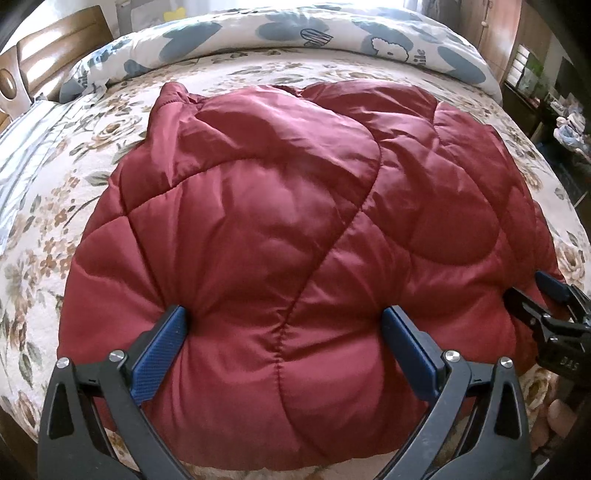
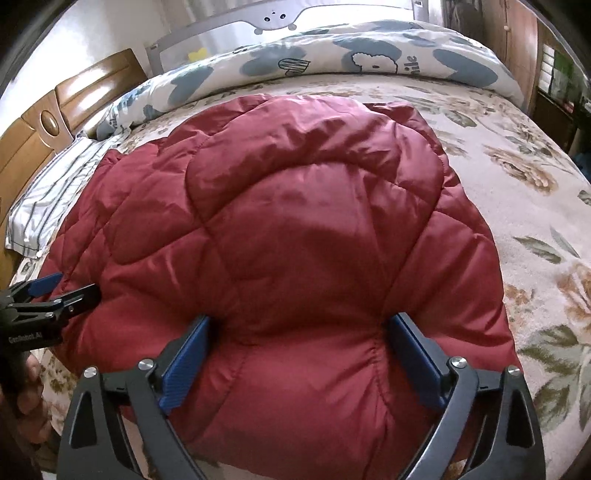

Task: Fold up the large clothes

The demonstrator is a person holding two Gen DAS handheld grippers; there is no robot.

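A dark red quilted puffer jacket (image 1: 258, 184) (image 2: 314, 203) lies folded into a thick bundle on the bed. My left gripper (image 1: 284, 312) stands wide open at the bundle's near edge, its blue pads (image 1: 166, 343) dug into the puffy fabric, which bulges up between them. My right gripper (image 2: 301, 319) is also wide open on the near edge further right, with padding swelling between its pads (image 2: 417, 358). Each gripper shows in the other's view: the right gripper (image 1: 535, 295) at the jacket's right edge, the left gripper (image 2: 74, 286) at its left edge.
The bed has a floral cover (image 1: 55, 221) (image 2: 517, 166). A rolled duvet with blue shapes (image 1: 295, 33) (image 2: 369, 55) lies along the far side. A wooden headboard (image 2: 74, 96) and a striped cloth (image 2: 55, 192) are at the left. A person's hand (image 2: 29, 387) holds the left gripper.
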